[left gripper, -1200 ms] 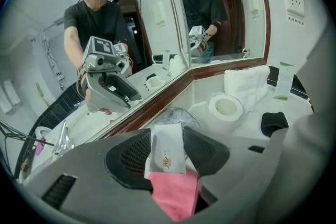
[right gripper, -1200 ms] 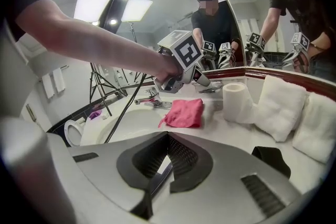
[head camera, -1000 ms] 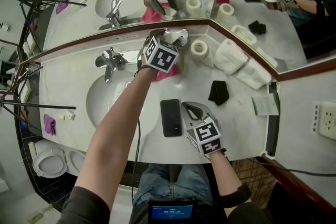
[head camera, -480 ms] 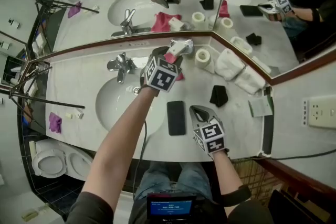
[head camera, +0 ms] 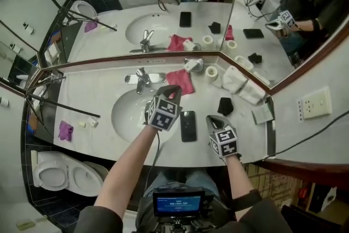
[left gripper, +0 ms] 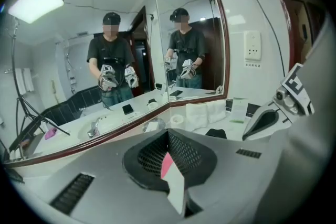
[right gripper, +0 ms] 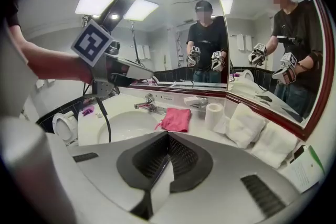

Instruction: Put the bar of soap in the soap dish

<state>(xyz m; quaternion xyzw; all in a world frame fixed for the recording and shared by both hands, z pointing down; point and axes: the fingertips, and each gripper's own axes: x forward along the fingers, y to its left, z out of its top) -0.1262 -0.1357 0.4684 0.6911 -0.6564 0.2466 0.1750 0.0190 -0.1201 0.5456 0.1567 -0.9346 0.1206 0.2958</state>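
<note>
As the counter reads in the head view, every place taken off the faucet (head camera: 143, 78):
sink basin (head camera: 122, 117): directly in front of the faucet; nothing in it that I can see
left gripper (left gripper: 168, 135): front and slightly right of the faucet, raised over the basin's right rim; jaws have just been closing and now meet; nothing between them; the pink sliver in the gap looks like the cloth beyond
pink cloth (head camera: 180, 81): just right of the faucet, flat on the counter; its far corner lies just beside the dish
phone (head camera: 188, 125): front-right of the faucet, between the two grippers, near the basin rim
soap dish (right gripper: 203, 103): right of the faucet, past the cloth, close against the mirror ledge
soap (right gripper: 192, 100): white bar lying in the dish; task looks done; how squarely it sits I can't tell
right gripper (right gripper: 168, 136): well front-right of the faucet, near the counter's front edge; jaws together, empty
soap risk: if the bar overhangs the shallow metal dish, a wet underside could let it slide onto the counter
cloth risk: any snag on the cloth would tug toward the dish and could nudge the bar out
phone risk: a gripper lowered carelessly could knock the phone toward the basin
</note>
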